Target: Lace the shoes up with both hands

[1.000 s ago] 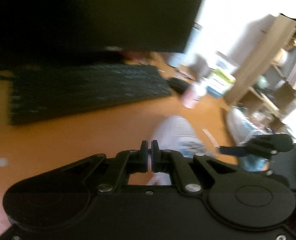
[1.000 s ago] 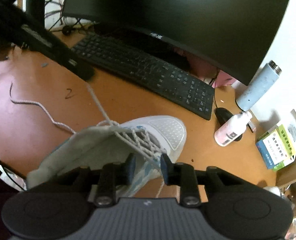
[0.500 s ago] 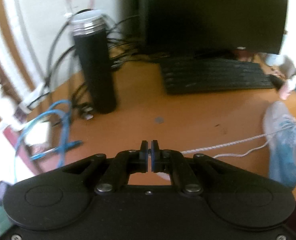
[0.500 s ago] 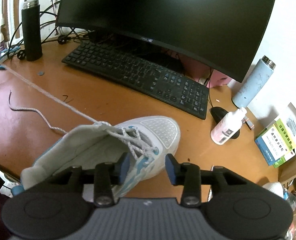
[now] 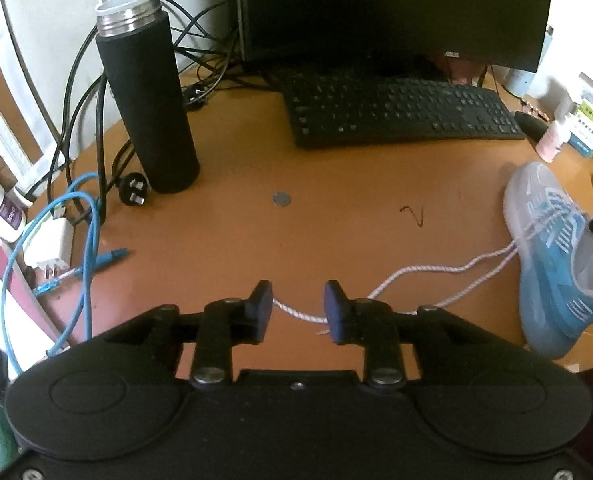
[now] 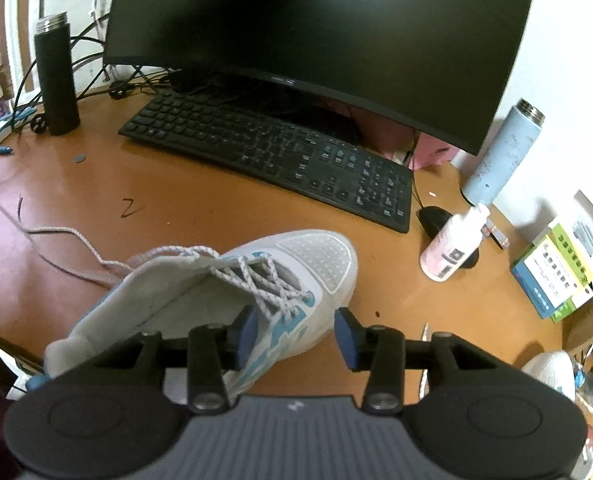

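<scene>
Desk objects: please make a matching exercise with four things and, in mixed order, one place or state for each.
Things:
1. black flask
2. lace
3. pale blue bottle
4. coin

Places or states:
A. lies slack across the desk from the shoe
B. stands upright beside the cables
C. lies flat in front of the keyboard
D. stands right of the monitor

Pairs: 1-B, 2-A, 3-D, 4-C

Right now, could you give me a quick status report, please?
Left gripper just opened, lace slack between its jaws. Right gripper open, just widening, over the shoe. Nothing blocking.
</scene>
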